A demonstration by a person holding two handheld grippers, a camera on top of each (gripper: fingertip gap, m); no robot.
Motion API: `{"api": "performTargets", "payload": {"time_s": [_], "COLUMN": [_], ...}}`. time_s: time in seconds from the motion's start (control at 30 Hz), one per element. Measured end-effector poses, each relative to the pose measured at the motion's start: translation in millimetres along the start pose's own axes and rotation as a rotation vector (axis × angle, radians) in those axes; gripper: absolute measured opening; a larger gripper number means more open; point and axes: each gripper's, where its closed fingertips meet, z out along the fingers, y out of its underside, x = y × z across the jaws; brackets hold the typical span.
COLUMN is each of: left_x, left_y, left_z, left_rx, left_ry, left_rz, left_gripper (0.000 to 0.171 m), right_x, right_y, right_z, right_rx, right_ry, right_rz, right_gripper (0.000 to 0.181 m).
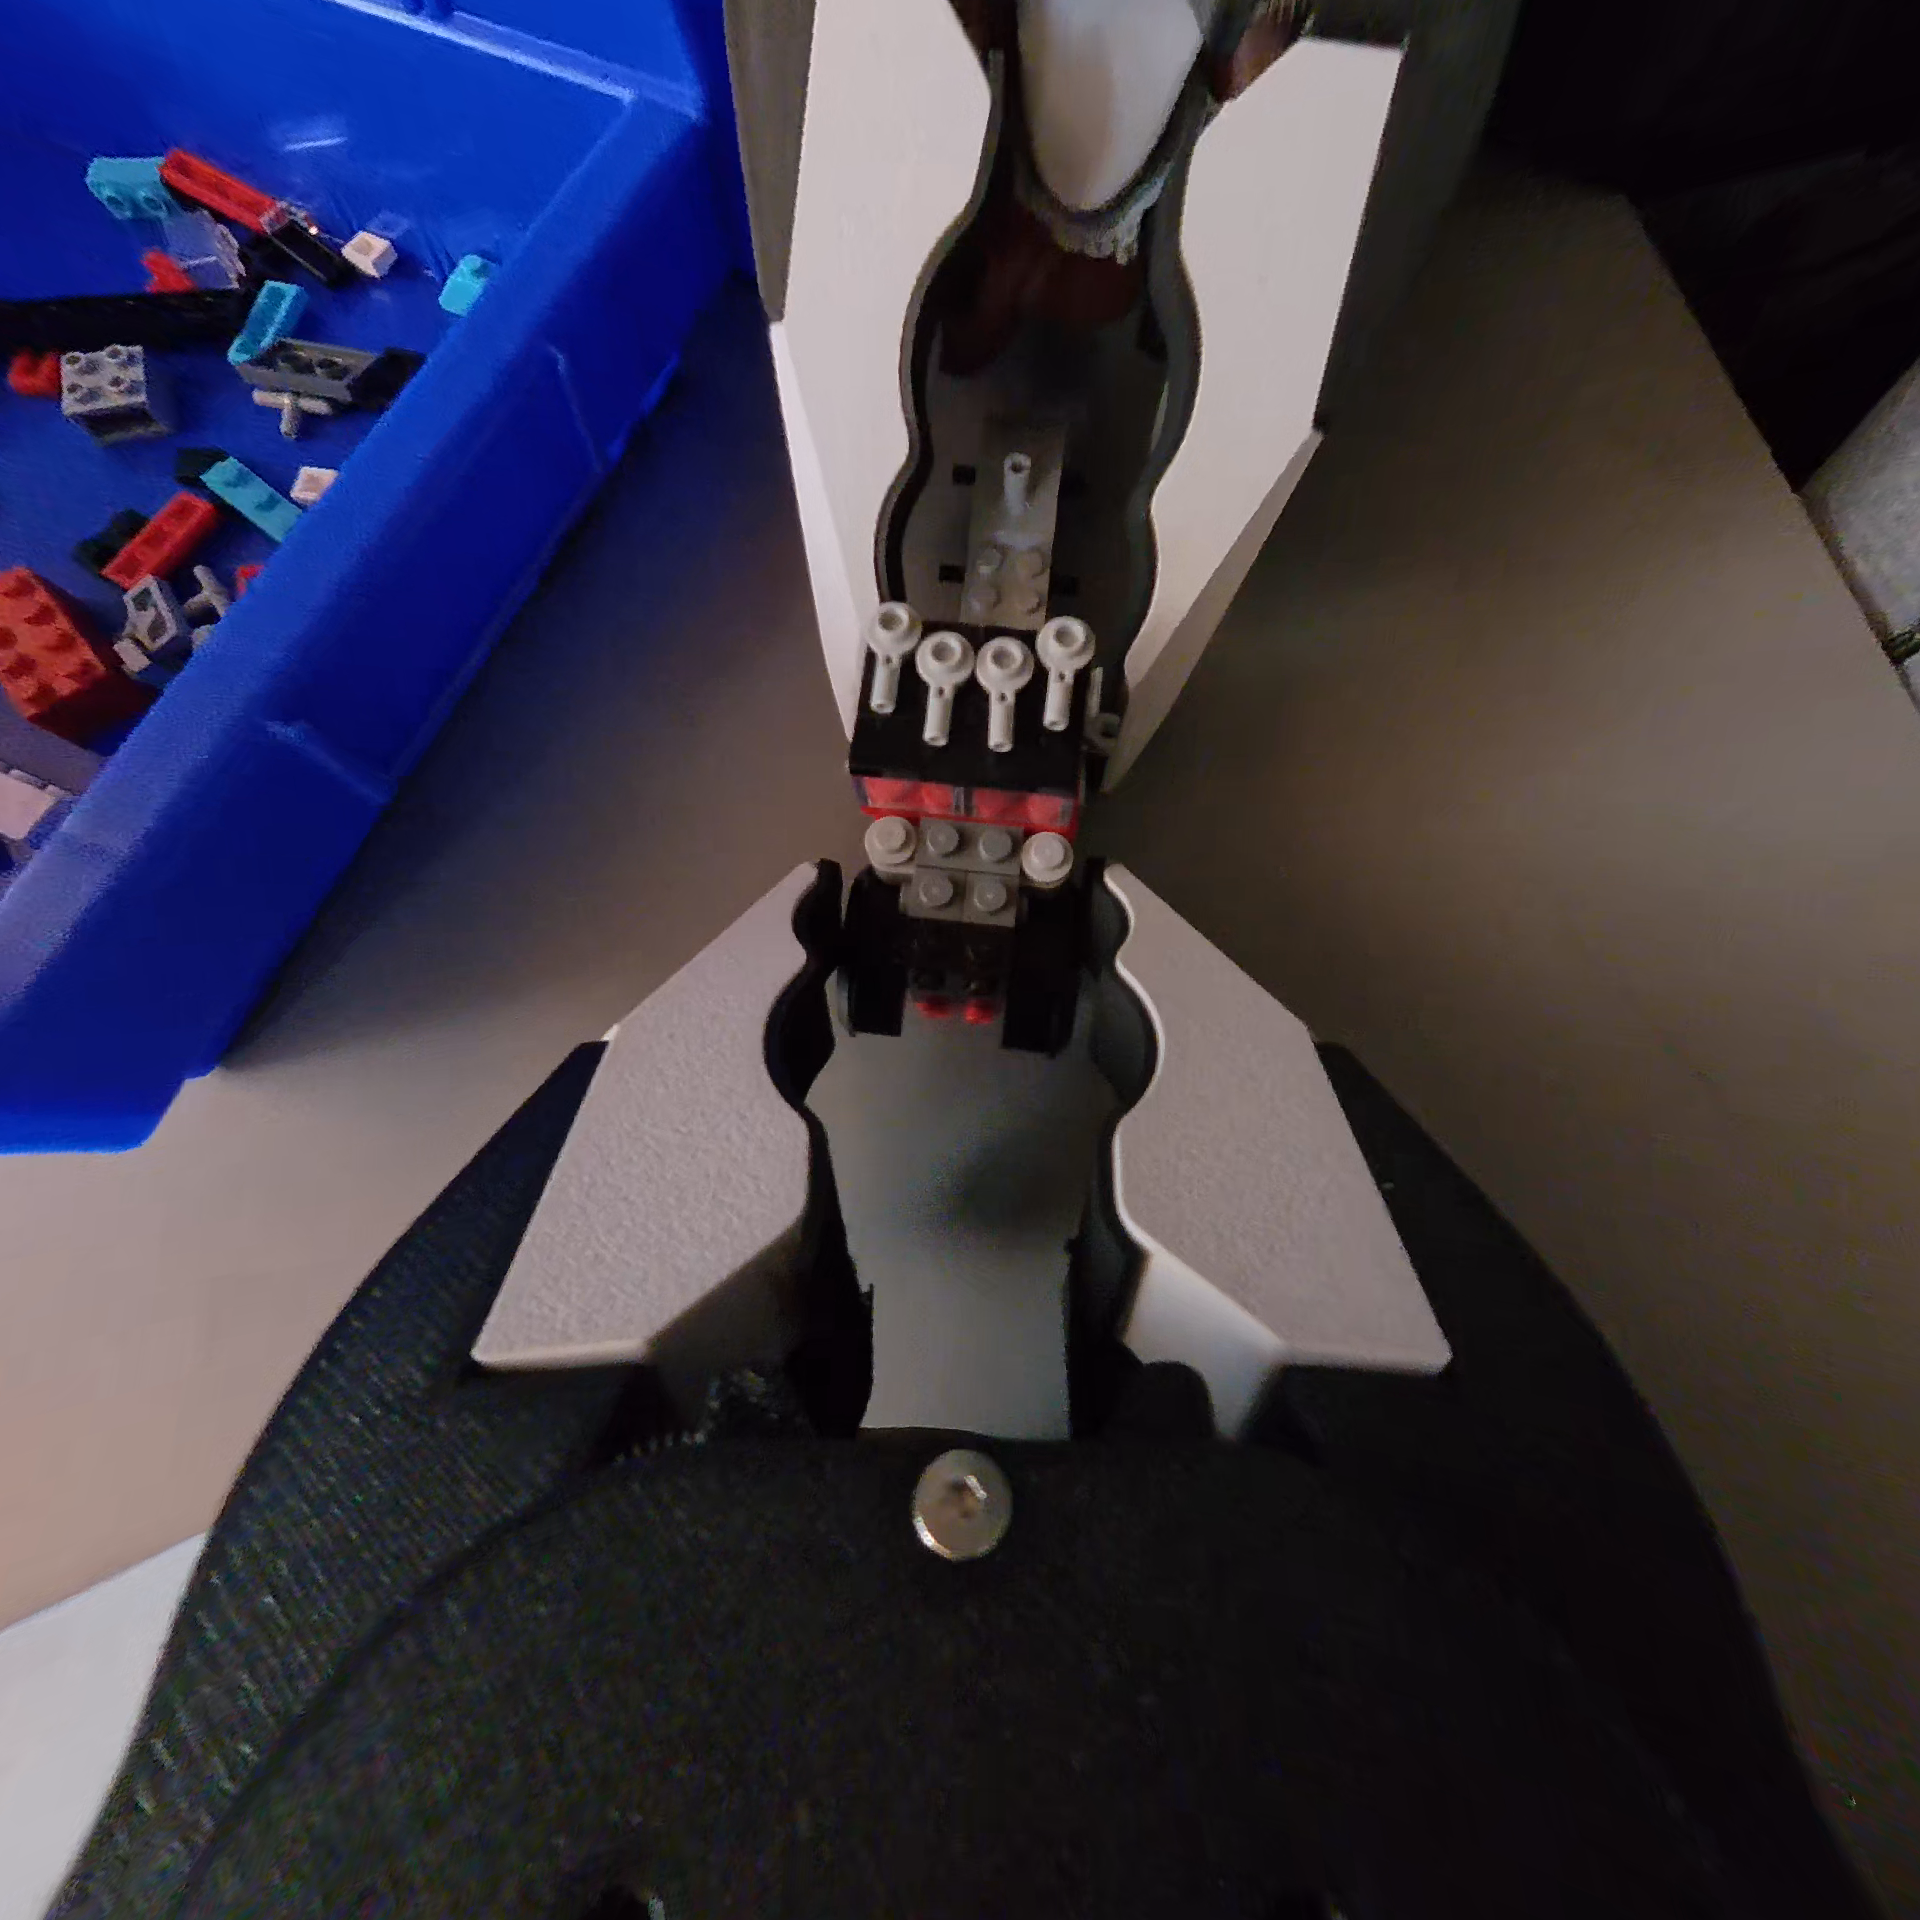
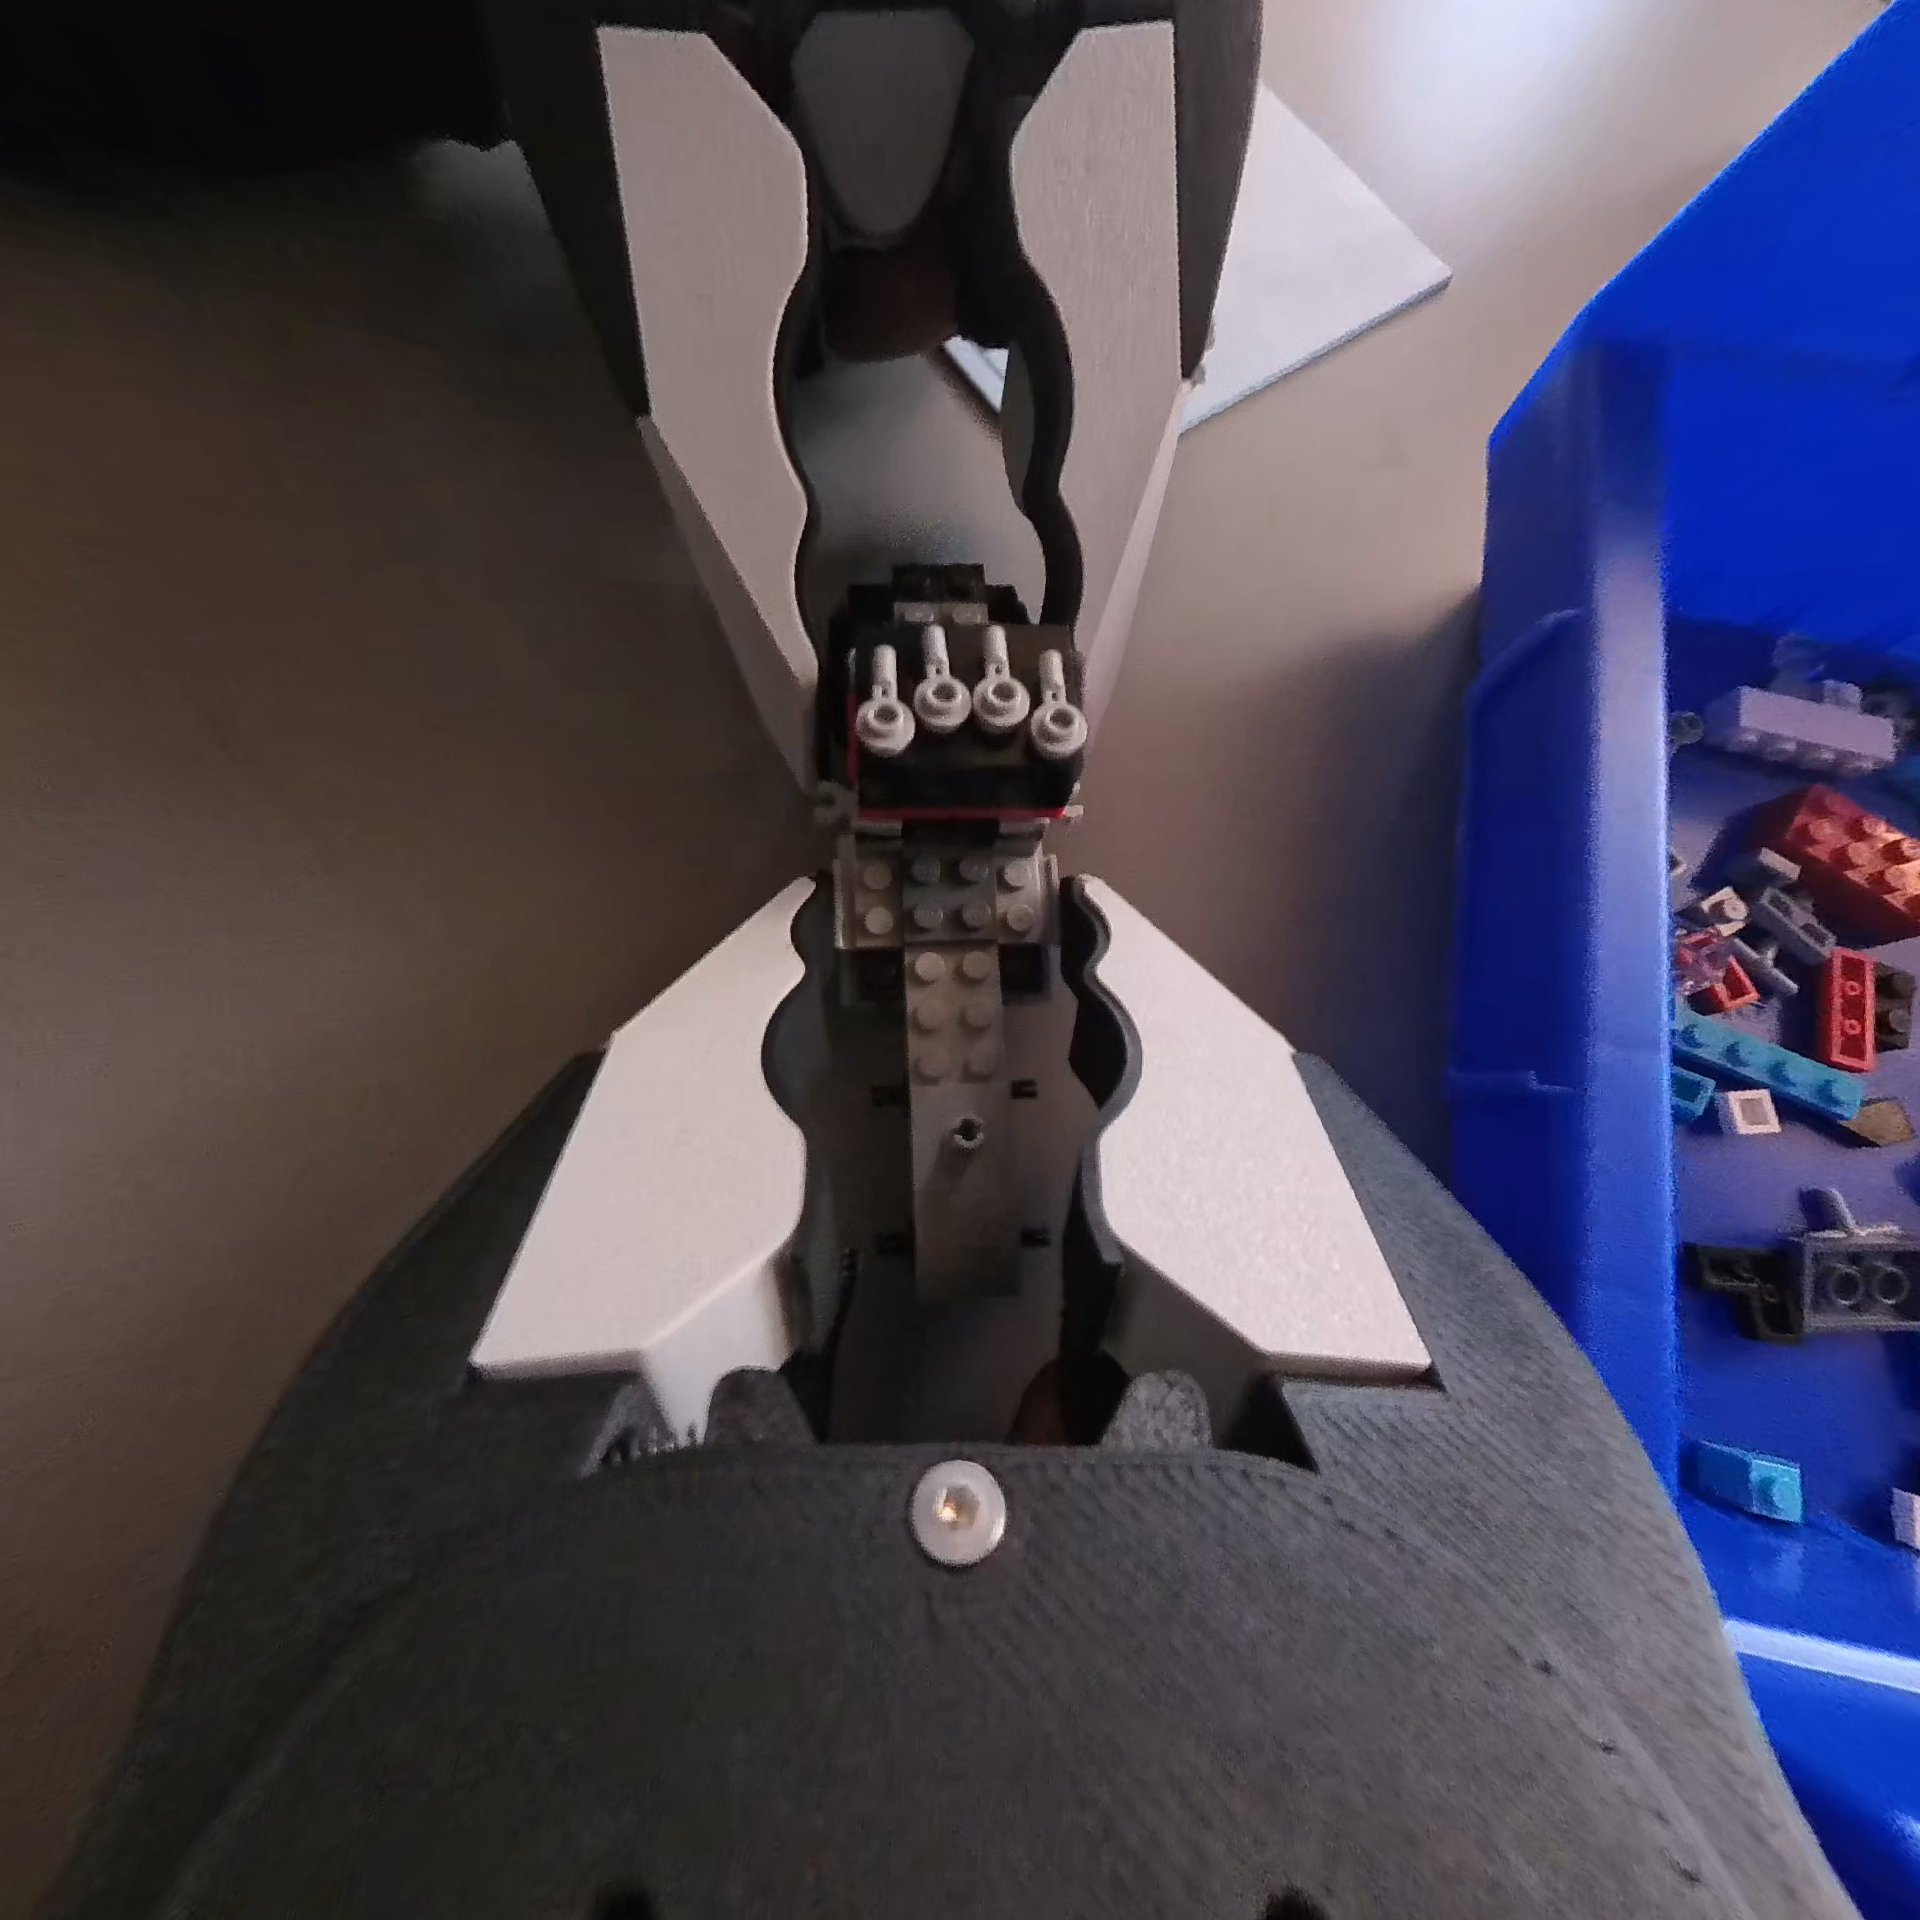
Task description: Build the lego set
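1. The two grippers faced each other tip to tip above the table (image 1: pixel 1507 727), the lego model (image 1: pixel 971 790) between them.
2. The left gripper (image 1: pixel 961 966) closed on one end of the model; the right gripper (image 2: pixel 951 935) closed on the opposite end.
3. Four small levers (image 1: pixel 971 681) sat in a row on top of the model's middle block.
4. The bin (image 1: pixel 343 727) stood on the table beside the grippers, left in the left wrist view, right in the right wrist view.
5. Loose bricks (image 1: pixel 177 416) lay in the bin.
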Motion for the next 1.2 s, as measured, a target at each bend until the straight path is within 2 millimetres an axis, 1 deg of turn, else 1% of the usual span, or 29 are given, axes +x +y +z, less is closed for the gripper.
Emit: {"api": "performTargets", "payload": {"time_s": [0.27, 0.4, 0.63, 0.77, 1.0, 1.07, 1.2], "left_x": [-1.3, -1.5, -2.8, -3.4, -2.6, -5.1, -5.8], "left_y": [-7.9, -11.0, -8.8, -3.0, 7.1, 7.4, 7.4], "left_z": [-8.1, -13.7, -23.8, -20.7, -5.3, -3.7, -3.6], "left_rx": [0.048, 0.072, 0.113, 0.088, -0.006, -0.019, -0.017], "left_ry": [-0.013, -0.013, -0.012, -0.028, -0.038, -0.054, -0.054], "left_rz": [-0.031, -0.058, -0.136, -0.140, -0.122, -0.111, -0.103], "left_gripper": [0.048, 0.053, 0.056, 0.055, 0.054, 0.048, 0.048], "right_x": [1.9, 5.4, 6.1, 5.1, 4.8, 4.8, 4.4], "right_y": [-9.4, -12.2, -14.2, -11.6, -10.9, -10.8, -11.1], "right_z": [-4.9, -6.4, -5.9, -2.8, -1.4, -1.4, -1.4], "right_rx": [0.055, 0.074, 0.098, 0.096, 0.103, 0.103, 0.107], "right_ry": [-0.001, 0.019, 0.015, 0.006, 0.003, 0.002, -0.002], "right_rz": [0.014, 0.014, 0.024, 0.025, 0.026, 0.027, 0.027], "right_gripper": [0.045, 0.045, 0.045, 0.045, 0.045, 0.045, 0.045]}}
